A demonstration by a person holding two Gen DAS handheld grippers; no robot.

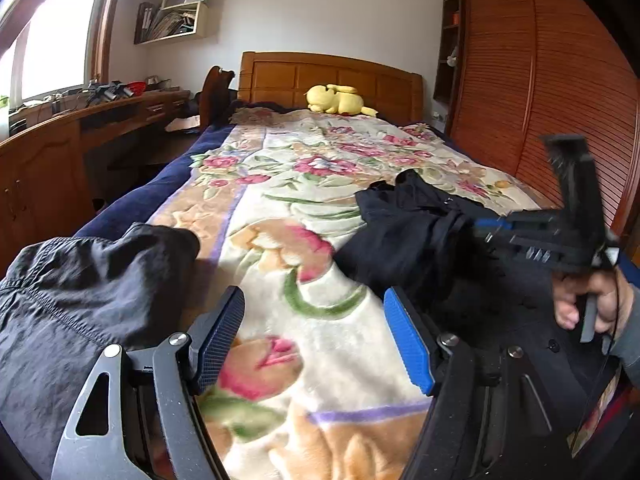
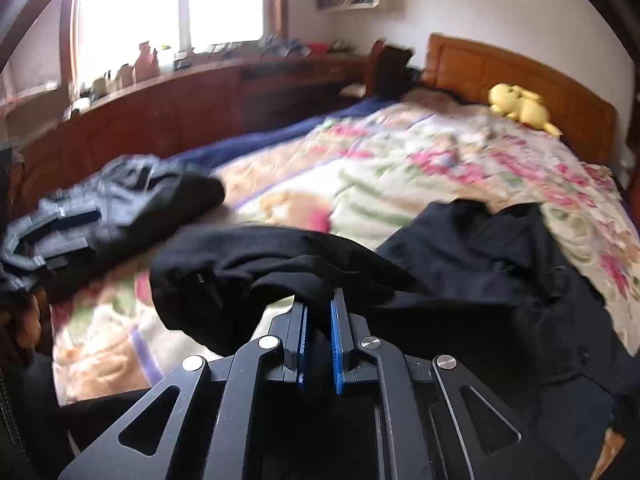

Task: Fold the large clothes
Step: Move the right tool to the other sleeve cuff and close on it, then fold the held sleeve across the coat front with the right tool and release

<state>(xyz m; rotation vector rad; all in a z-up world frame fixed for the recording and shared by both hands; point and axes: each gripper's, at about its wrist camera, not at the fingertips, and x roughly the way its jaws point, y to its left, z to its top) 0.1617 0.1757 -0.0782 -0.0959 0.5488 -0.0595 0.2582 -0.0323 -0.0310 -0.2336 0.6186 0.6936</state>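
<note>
A black garment (image 1: 404,236) lies rumpled on the right side of the floral blanket (image 1: 280,200). My right gripper (image 2: 320,320) is shut on a fold of this black garment (image 2: 480,264), and the cloth drapes off to the left from its blue pads. In the left wrist view that right gripper (image 1: 476,226) shows at the right, with a hand on its handle. A second, dark grey garment (image 1: 80,292) is bunched at the bed's left edge. My left gripper (image 1: 316,338) hovers open over bare blanket between the two garments, holding nothing.
A yellow plush toy (image 1: 338,100) rests by the wooden headboard (image 1: 328,76). A long wooden desk (image 1: 80,136) with clutter runs along the left of the bed. A slatted wooden wardrobe (image 1: 560,92) stands close on the right.
</note>
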